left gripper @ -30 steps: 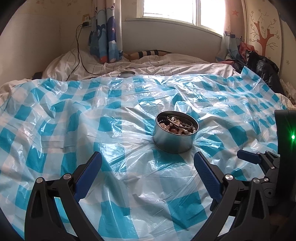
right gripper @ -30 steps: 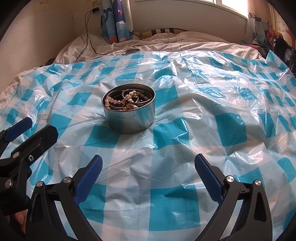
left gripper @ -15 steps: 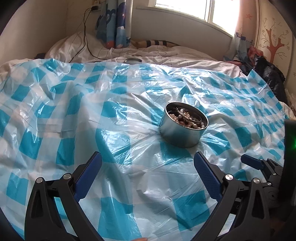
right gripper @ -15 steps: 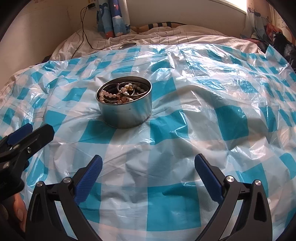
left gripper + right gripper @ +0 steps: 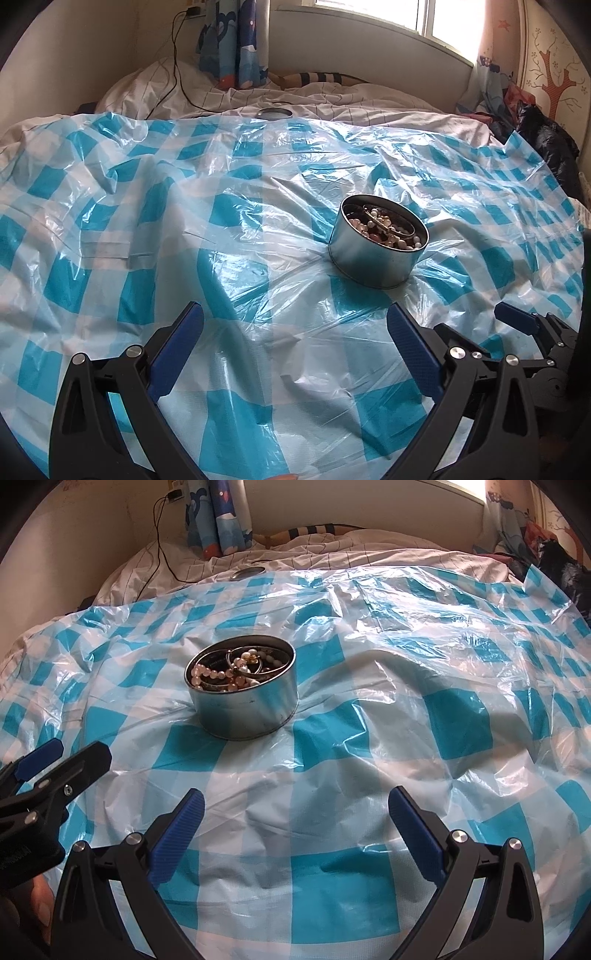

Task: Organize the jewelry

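A round silver tin (image 5: 376,251) (image 5: 243,698) stands on a blue-and-white checked plastic sheet (image 5: 229,221) (image 5: 406,686) spread over a bed. Inside it lie pearl bead strands and metal bangles (image 5: 384,229) (image 5: 236,668). My left gripper (image 5: 295,332) hovers open, nearer than the tin and to its left, with nothing between its blue pads. My right gripper (image 5: 295,812) is open too, nearer than the tin and to its right, holding nothing. Each gripper shows at the edge of the other's view: the right gripper (image 5: 535,332) and the left gripper (image 5: 48,771).
A round metal lid (image 5: 274,113) (image 5: 248,573) lies on the striped bedding beyond the sheet. A black cable (image 5: 177,74) runs down from a wall socket. Curtains (image 5: 236,40) hang at the headboard. A dark bag (image 5: 546,136) sits far right.
Both grippers have drawn slightly nearer the tin and shifted; in the left wrist view the tin has slid rightward. Both stay open.
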`<act>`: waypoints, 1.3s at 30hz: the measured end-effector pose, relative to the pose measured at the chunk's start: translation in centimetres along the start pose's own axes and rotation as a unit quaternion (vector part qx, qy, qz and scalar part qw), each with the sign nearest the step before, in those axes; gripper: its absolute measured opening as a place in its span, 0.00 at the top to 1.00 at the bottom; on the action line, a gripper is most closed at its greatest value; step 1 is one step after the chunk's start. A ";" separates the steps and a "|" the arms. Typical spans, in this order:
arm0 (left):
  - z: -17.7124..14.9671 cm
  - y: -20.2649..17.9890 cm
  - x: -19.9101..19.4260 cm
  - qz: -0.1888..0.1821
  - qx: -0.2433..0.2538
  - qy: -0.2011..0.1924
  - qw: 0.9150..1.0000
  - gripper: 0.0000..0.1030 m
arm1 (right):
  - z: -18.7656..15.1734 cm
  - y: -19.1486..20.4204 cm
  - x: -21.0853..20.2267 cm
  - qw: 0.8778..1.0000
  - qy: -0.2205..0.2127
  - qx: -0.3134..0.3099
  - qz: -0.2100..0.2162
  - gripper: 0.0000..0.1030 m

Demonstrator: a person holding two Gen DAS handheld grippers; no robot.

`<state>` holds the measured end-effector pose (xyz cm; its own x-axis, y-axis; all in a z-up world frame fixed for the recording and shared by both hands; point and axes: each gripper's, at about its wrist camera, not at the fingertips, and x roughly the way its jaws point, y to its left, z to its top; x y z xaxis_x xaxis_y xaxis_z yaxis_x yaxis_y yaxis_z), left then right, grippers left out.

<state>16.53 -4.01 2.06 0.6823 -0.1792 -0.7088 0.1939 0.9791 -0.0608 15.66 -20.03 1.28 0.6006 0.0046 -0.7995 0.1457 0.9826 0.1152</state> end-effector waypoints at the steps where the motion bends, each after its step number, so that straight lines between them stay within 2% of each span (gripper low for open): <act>1: 0.0 0.0 0.0 0.001 0.000 0.000 1.000 0.07 | 0.0 0.0 0.0 1.000 0.001 0.001 -0.002 0.07; 15: 0.1 0.0 0.0 0.005 0.005 -0.001 1.000 0.07 | 0.2 -0.5 0.4 1.000 0.014 0.010 -0.013 0.07; 39: 0.1 -0.7 0.5 0.027 0.019 0.021 0.999 0.07 | 0.1 -0.5 0.9 0.999 0.026 0.009 -0.020 0.07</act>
<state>16.76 -4.75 1.84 0.6622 -0.1214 -0.7394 0.1857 0.9826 0.0050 16.18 -20.51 0.56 0.5527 -0.0252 -0.8330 0.1830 0.9788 0.0918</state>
